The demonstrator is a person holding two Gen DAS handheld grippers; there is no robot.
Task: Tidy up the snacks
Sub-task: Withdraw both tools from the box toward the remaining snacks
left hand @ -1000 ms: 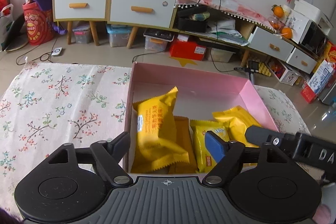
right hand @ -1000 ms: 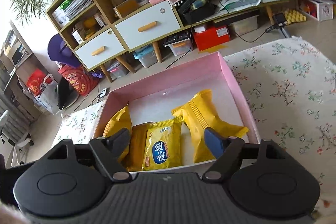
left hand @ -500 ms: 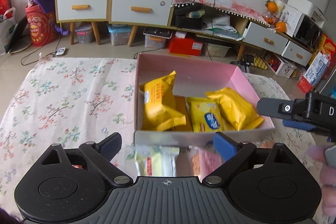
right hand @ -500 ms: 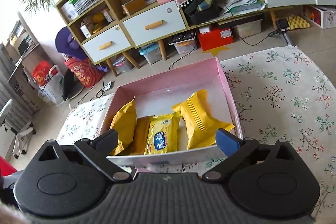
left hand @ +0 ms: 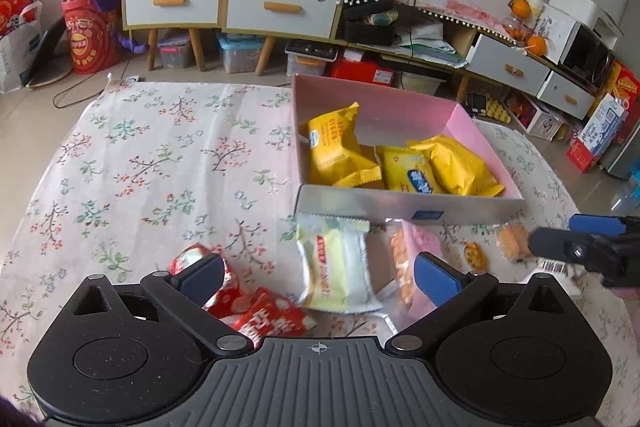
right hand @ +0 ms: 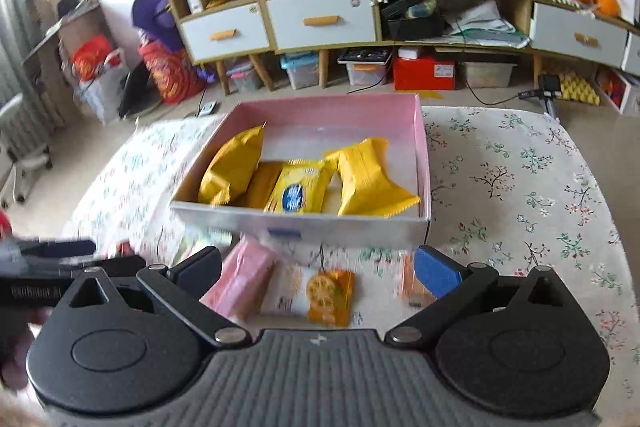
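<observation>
A pink box [left hand: 464, 119] on the flowered cloth holds several yellow snack packets [left hand: 336, 147]. Loose snacks lie in front of it: a pale yellow packet [left hand: 336, 267], a pink packet [left hand: 420, 243], red packets [left hand: 264, 315] and a cracker packet [left hand: 476, 253]. My left gripper [left hand: 318, 277] hovers over the pale packet. Its jaws are opening and its pads grip nothing. My right gripper [right hand: 318, 271] hangs above the cracker packet [right hand: 328, 291] and pink packet [right hand: 244, 279]. Its jaws are opening too and hold nothing. The box [right hand: 424, 163] lies just beyond.
The right gripper's fingers [left hand: 560, 243] reach in at the right edge of the left wrist view. The left gripper's fingers [right hand: 60, 251] show at the left of the right wrist view. Bare cloth [left hand: 160, 155] spreads left of the box. Cabinets and floor clutter stand behind.
Both grippers have drawn back from the box and spread their jaws wider. The loose snacks in front of the box have come into view. The right wrist view has rolled level.
</observation>
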